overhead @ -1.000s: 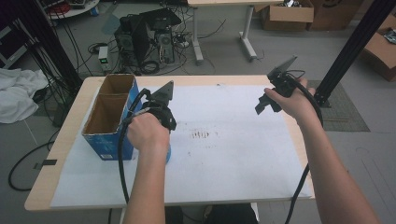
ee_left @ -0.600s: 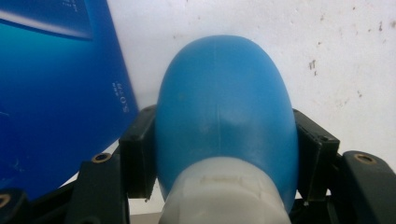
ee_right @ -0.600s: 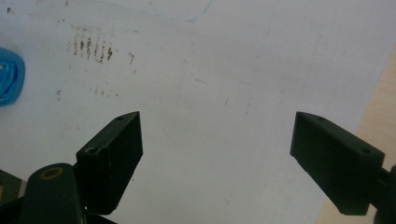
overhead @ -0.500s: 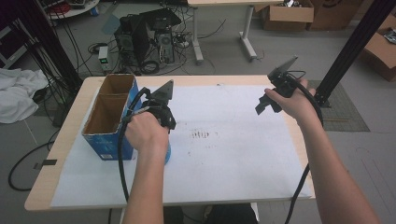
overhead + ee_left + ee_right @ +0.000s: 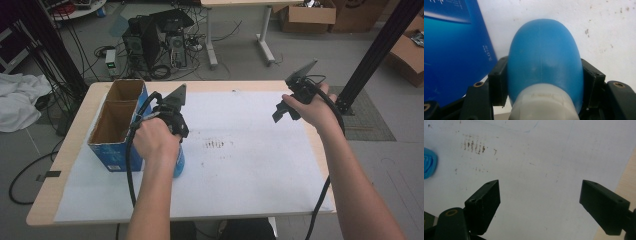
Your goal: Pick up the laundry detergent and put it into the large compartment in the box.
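Left tongs (image 5: 176,131) grip a blue bottle (image 5: 178,162) beside the cardboard box (image 5: 117,125); right tongs (image 5: 281,111) hover at two o'clock over the table (image 5: 250,170).

The left gripper (image 5: 544,82) is clamped on a blue bulb (image 5: 545,57) between its jaws. The right gripper (image 5: 540,202) hangs raised, jaws wide apart.

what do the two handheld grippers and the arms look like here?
Both grippers are black: left gripper, right gripper. Each carries a grey three-cornered plate on top and trails a black cable along the forearm. The jaws are blocky black pads with small screw holes. The forearms are bare, with no sleeves visible.
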